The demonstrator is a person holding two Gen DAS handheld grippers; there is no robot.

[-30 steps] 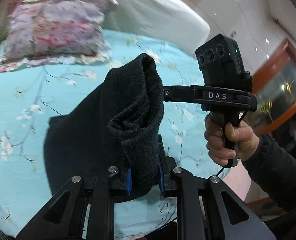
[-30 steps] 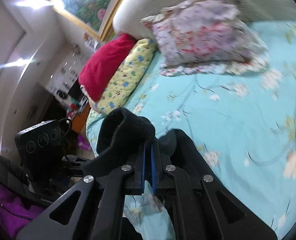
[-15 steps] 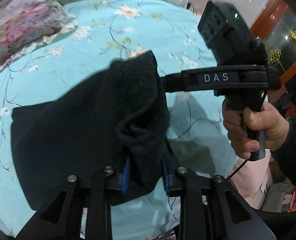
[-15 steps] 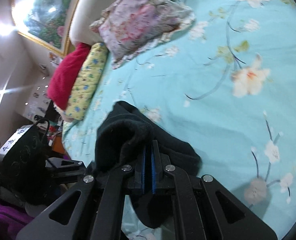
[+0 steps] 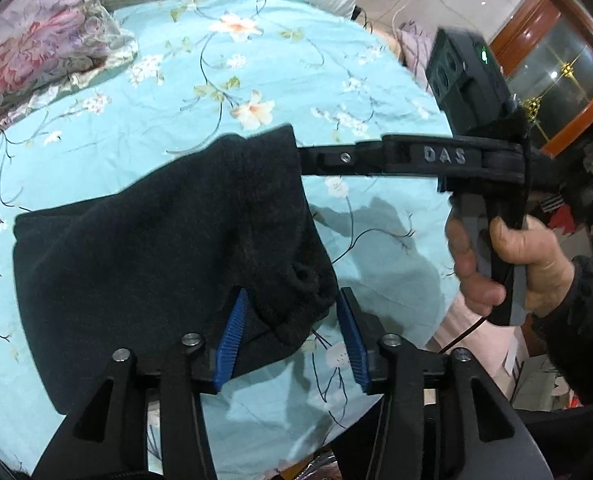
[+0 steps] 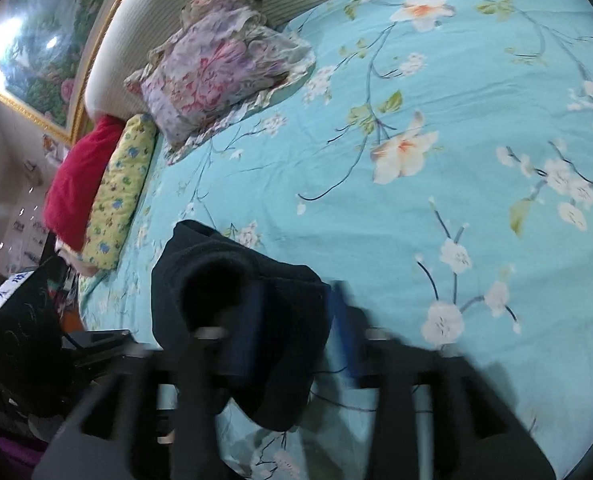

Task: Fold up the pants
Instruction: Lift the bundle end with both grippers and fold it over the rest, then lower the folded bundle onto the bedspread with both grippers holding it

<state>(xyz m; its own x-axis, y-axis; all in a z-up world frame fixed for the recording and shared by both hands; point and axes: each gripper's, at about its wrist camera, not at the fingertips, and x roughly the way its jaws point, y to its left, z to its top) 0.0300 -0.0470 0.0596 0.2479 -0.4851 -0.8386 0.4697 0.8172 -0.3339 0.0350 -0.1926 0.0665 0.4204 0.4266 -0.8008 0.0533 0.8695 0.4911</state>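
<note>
The black pants [image 5: 152,248] lie folded in a thick bundle on the turquoise floral bedsheet [image 5: 256,64], near the bed's front edge. My left gripper [image 5: 292,336] is open, its blue pads apart on either side of the bundle's near corner, which sags between them. My right gripper [image 6: 292,332] is blurred; its blue pads stand apart around the pants [image 6: 256,312] at their other corner. In the left wrist view the right gripper's finger [image 5: 336,158] reaches to the pants' far right corner.
A floral pillow [image 6: 216,76] lies by the headboard [image 6: 144,32], with a yellow pillow [image 6: 120,196] and a red cushion [image 6: 80,176] at the bed's side. A wooden glass cabinet [image 5: 556,68] stands beyond the bed. The person's hand [image 5: 504,264] holds the right gripper's handle.
Both grippers lowered the pants onto the bed and opened: the pads that pinched the cloth now stand apart, and the bundle rests flatter on the sheet.
</note>
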